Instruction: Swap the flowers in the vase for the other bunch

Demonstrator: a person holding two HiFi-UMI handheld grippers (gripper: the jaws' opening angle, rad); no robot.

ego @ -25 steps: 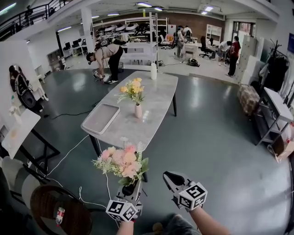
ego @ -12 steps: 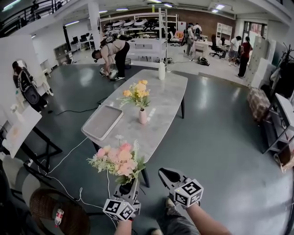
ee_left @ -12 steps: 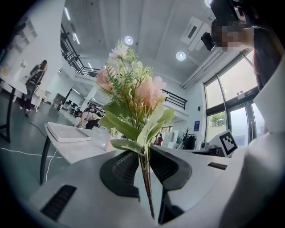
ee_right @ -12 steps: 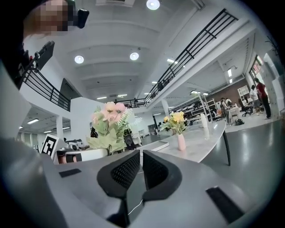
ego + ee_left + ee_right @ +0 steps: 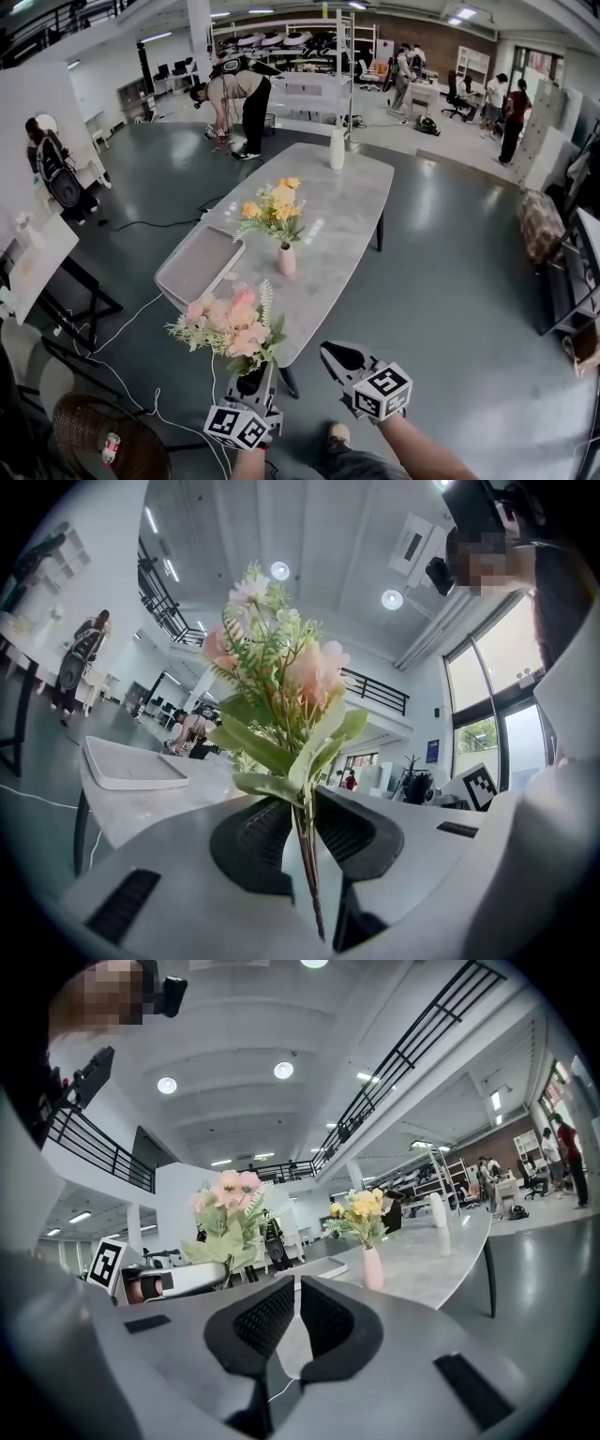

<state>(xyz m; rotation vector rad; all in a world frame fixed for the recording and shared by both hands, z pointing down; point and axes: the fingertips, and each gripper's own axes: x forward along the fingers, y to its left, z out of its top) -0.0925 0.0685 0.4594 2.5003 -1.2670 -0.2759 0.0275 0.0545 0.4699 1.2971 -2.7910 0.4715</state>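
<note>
1. The tray [image 5: 199, 262] lies flat and bare near the left edge of the table [image 5: 347, 202], at about nine o'clock from the vase. I judge it a handy place to lay a bunch down during the swap.
2. The pink bunch [image 5: 230, 328] stands heads-up off the near end of the table, at about seven o'clock from the vase. The left gripper [image 5: 255, 382] has its jaws drawn in narrow on the stems low down, and the stems run up between the ribbed pads [image 5: 267, 832]. This low grip likely spares the blooms from being crushed and keeps the bunch upright, ready for the vase neck.
3. The vase [image 5: 286, 260] stands upright near the middle of the table with the yellow flowers [image 5: 274, 202] in it, so the swap is not yet begun.
4. The right gripper [image 5: 342, 358] is short of the table's near end, at about five o'clock from the vase. Its jaws are pressed together with nothing between them. It looks free to pull out the yellow flowers, though it would first have to open.
</note>
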